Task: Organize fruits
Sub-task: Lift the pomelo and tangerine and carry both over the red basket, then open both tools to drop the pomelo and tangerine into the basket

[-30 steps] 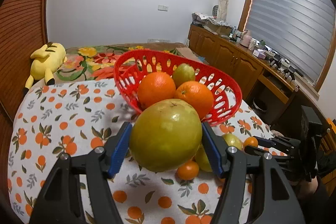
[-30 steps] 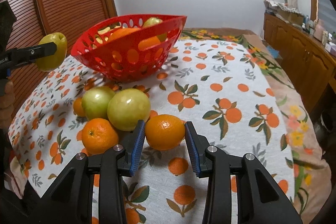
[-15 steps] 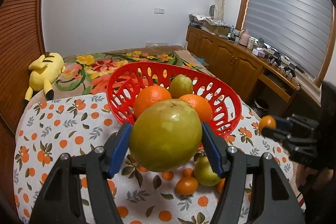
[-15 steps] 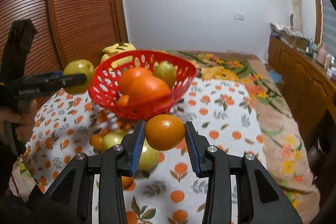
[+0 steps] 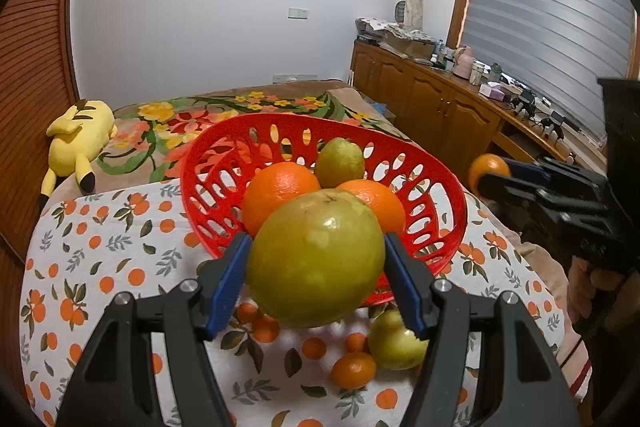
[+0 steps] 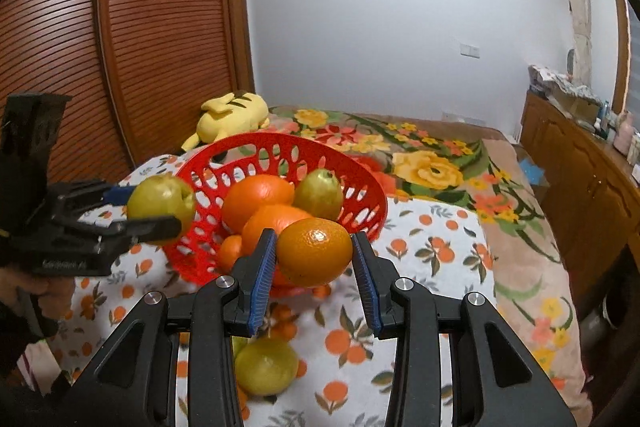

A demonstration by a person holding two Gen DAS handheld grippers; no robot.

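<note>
My left gripper (image 5: 316, 271) is shut on a large green-yellow fruit (image 5: 316, 255), held in the air just in front of the red basket (image 5: 216, 163). The right gripper (image 6: 314, 259) is shut on an orange (image 6: 314, 251), raised near the basket's (image 6: 360, 187) rim. Inside the basket lie two oranges (image 5: 280, 187) and a green fruit (image 5: 339, 163). On the cloth below rest a green fruit (image 5: 394, 345) and small oranges (image 5: 354, 369). From the right wrist, the left gripper (image 6: 160, 207) with its green fruit hangs at the left. From the left wrist, the right gripper (image 5: 486, 173) shows at the right.
The fruit-print cloth (image 5: 100, 267) covers a bed with a floral blanket (image 6: 420, 163) behind. A yellow plush toy (image 5: 76, 143) lies at the far left by the wooden slatted doors (image 6: 140, 27). A cluttered wooden cabinet (image 5: 440, 99) runs along the right wall.
The right gripper has lifted its orange off the cloth up to the basket's rim. The left gripper has carried its green fruit a little closer to the basket.
</note>
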